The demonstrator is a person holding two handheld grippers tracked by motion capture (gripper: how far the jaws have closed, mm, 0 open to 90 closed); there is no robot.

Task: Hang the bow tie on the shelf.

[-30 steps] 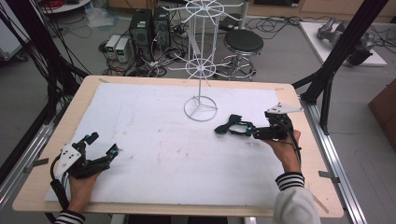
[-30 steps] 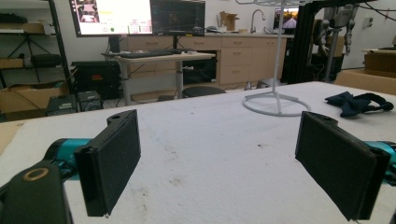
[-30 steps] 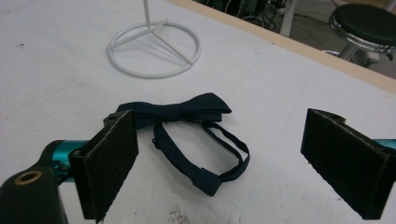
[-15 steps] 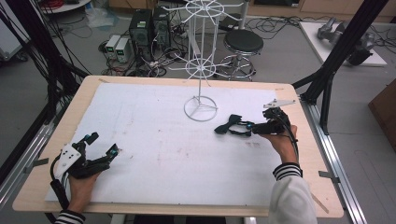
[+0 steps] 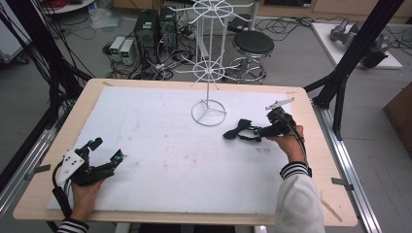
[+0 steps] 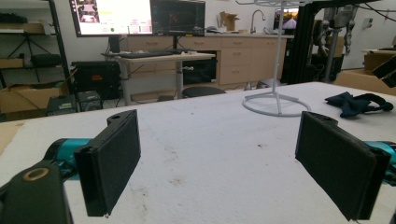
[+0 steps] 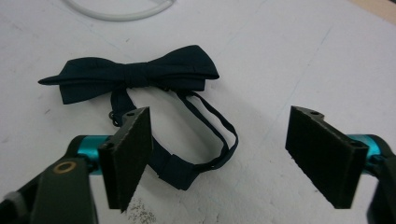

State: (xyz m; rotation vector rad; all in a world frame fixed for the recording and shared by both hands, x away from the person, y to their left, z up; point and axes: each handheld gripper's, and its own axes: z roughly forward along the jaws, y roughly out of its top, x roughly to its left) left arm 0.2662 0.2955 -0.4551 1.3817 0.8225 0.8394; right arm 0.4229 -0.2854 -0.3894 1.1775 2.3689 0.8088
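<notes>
The bow tie [image 7: 135,74] lay just ahead of our right gripper [image 7: 219,140], jaws wide but just closing, strap between them; soft, light, we judged the strap [image 7: 205,140] the best hold. Left gripper [image 6: 219,158] stood wide.

Overhead arrangement: right claw [image 5: 256,132] at the dark bow tie [image 5: 238,130], jaws just closing and still apart; white wire stand [image 5: 209,112] just beyond; left claw [image 5: 106,154] open, resting at the counter's [image 5: 301,199] near-left corner.

Each black handheld gripper [image 5: 104,162] [image 7: 219,154] has flat dark pads, teal jaw mounts and a trailing black cable; the person wears white, stripe-cuffed sleeves [image 5: 295,170].
</notes>
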